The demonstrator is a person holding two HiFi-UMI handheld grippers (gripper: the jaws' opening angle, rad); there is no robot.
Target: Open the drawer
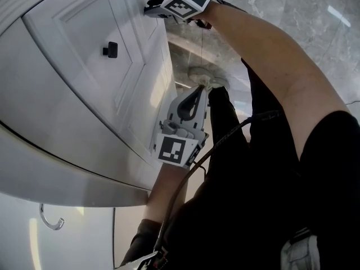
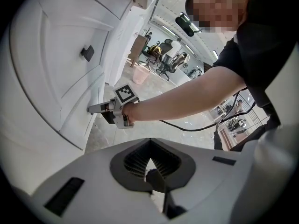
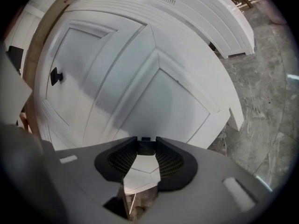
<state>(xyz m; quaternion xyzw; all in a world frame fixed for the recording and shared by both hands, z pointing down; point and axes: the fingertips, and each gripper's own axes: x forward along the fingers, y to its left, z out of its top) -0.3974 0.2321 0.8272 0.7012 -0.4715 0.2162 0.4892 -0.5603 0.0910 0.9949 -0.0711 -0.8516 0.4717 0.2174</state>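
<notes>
Right tongs (image 3: 145,143) were seen clamped on a small black knob (image 3: 145,147). It was caught between the tips of the ribbed pads, and the jaws were set fairly wide around it. That knob was fixed to the drawer front (image 3: 182,97), a white panelled face low on the white cabinet (image 2: 46,125), just above the floor. The drawer appeared shut, its front lying level with the frame around it.

Left tongs (image 2: 148,159) were held clear of the cabinet and tilted down toward the floor. Their pads met at the tips and nothing was gripped. A black cable (image 1: 225,139) was seen running back from this gripper along the person's dark clothing.

From the left gripper view, the right gripper's marker cube (image 2: 125,93) and the bare forearm (image 2: 187,97) behind it were seen reaching across to the drawer. A second black knob (image 3: 56,76) was mounted on the neighbouring panelled front (image 3: 88,64), well apart from the gripped one.

A pale shoe (image 1: 207,77) was planted on the grey marble floor (image 1: 292,16) just beyond the left tongs. Farther off in the room, a pink bin (image 2: 140,76) and some office chairs (image 2: 163,62) were visible.
</notes>
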